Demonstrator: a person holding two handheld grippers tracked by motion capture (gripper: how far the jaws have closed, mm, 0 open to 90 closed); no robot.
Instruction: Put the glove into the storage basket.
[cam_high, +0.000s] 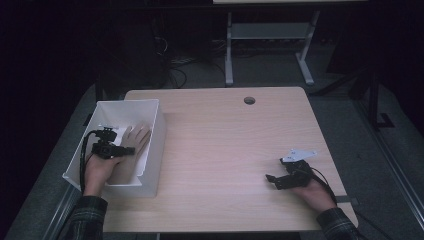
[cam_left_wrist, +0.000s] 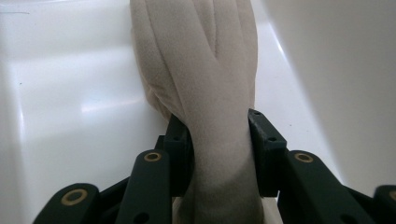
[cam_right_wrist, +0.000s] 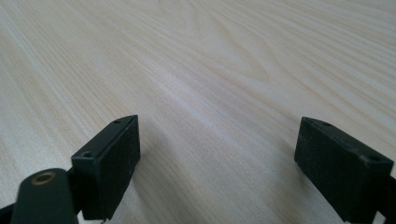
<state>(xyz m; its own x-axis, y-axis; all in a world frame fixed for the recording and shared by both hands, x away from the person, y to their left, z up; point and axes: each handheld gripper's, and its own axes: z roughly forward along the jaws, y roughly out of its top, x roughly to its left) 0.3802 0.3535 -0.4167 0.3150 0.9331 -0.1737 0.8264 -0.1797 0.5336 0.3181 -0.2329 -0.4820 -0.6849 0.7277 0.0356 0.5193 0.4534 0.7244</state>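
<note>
A beige glove (cam_high: 134, 142) lies flat on the floor of a white bin (cam_high: 156, 131) at the table's left, its fingers pointing away from me. My left gripper (cam_high: 126, 150) reaches into the bin. In the left gripper view its pads (cam_left_wrist: 180, 140) sit against both sides of the glove (cam_left_wrist: 201, 60) at the wrist, shut on it. My right gripper (cam_high: 272, 179) rests low over the bare wood at the right. In the right gripper view the right gripper (cam_right_wrist: 217, 154) stands open with nothing between its jaws.
The wooden table (cam_high: 225, 140) has a round cable hole (cam_high: 249, 100) near its far edge. The bin's tall white walls (cam_left_wrist: 336, 70) close in on the left gripper. A grey desk frame (cam_high: 270, 30) stands on the floor beyond the table.
</note>
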